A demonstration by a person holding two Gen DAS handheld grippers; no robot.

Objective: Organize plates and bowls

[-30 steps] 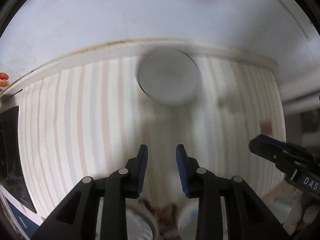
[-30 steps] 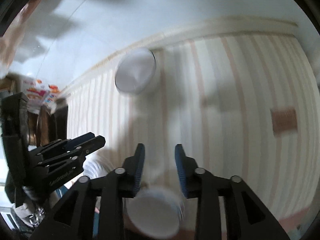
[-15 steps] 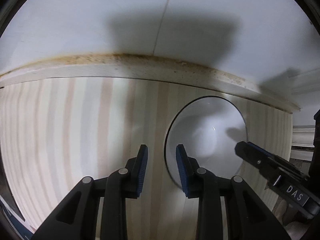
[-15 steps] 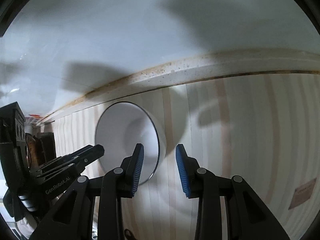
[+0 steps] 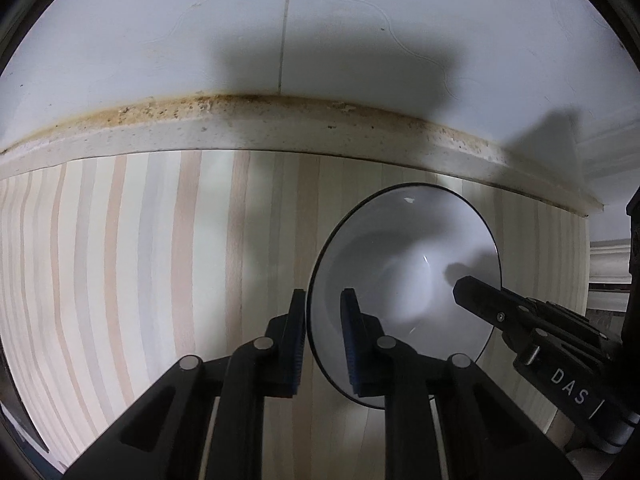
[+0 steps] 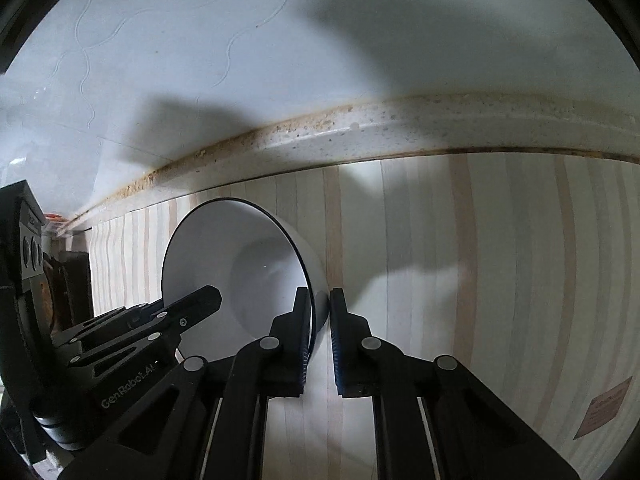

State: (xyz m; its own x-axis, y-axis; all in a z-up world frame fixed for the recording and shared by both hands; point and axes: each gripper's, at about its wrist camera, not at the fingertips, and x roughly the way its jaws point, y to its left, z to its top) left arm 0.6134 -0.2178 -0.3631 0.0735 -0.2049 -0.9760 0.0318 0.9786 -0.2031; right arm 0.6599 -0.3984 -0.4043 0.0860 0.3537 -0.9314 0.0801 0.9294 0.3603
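A white bowl (image 5: 404, 280) with a thin dark rim stands on the striped pale wooden counter (image 5: 160, 260), close to the wall. My left gripper (image 5: 323, 320) points steeply down over the bowl's left rim. Its jaws are closing on it, one finger outside the wall and one inside. In the right wrist view the same bowl (image 6: 240, 264) lies left of centre. My right gripper (image 6: 320, 320) is closing on the bowl's right wall, pads against it. Each view shows the other gripper across the bowl: the right gripper (image 5: 472, 292) and the left gripper (image 6: 200, 300).
A stained stone ledge (image 5: 280, 128) runs along the foot of the white tiled wall (image 5: 280, 20) just behind the bowl. A brown label (image 6: 604, 408) lies on the counter to the right. Dark items (image 6: 68, 280) stand at the counter's left end.
Both grippers came down toward the wall to the bowl, then stopped. Their jaws, open beside the rim half a second ago, have now closed onto the bowl's opposite edges.
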